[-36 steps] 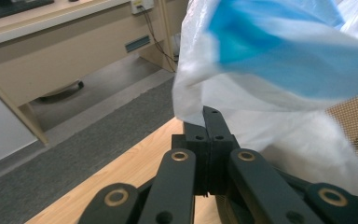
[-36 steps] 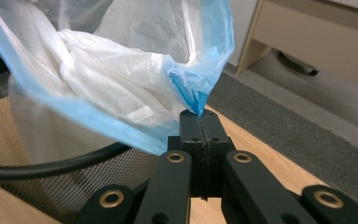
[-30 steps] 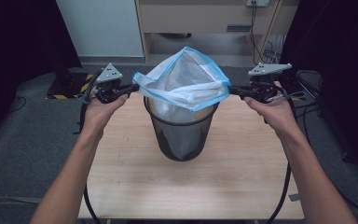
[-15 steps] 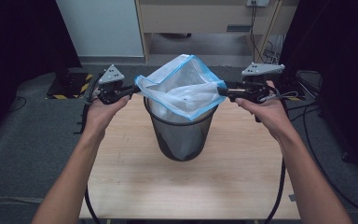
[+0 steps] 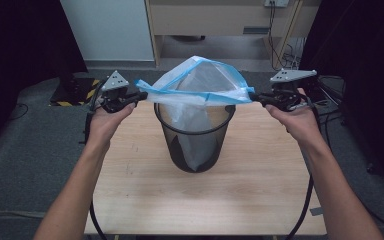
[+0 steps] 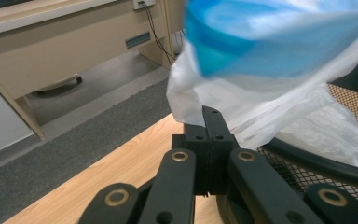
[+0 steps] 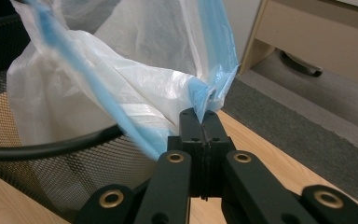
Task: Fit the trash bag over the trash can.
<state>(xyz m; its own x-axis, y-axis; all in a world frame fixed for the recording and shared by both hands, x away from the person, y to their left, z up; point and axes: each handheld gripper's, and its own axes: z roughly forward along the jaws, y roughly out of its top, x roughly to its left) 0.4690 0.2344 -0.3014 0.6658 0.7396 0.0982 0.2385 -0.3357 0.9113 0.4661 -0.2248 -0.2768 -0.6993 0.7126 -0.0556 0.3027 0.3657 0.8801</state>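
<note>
**Inspector:** No brand, label or legible writing on the bag (image 5: 197, 85), the bin or your tools. The mesh bin (image 5: 194, 137) stands on a pale wood table (image 5: 145, 195); grey carpet lies around it, and a beige cabinet (image 5: 220, 17) stands beyond both sets of jaws.

**Operator:** And the grips?

**Inspector:** Your left gripper (image 6: 209, 123) has its jaws clamped on the white film at the bag's edge; the blue hem (image 6: 270, 42) runs just above and ahead of them. Your right gripper (image 7: 200, 123) has just been closing and is now clamped on a pinch of blue hem at its tips. The bag hangs between the two sets of jaws, its body down inside the bin.

**Operator:** Any change?

**Inspector:** The mouth is drawn wider and flatter across the rim than half a second ago.
</note>
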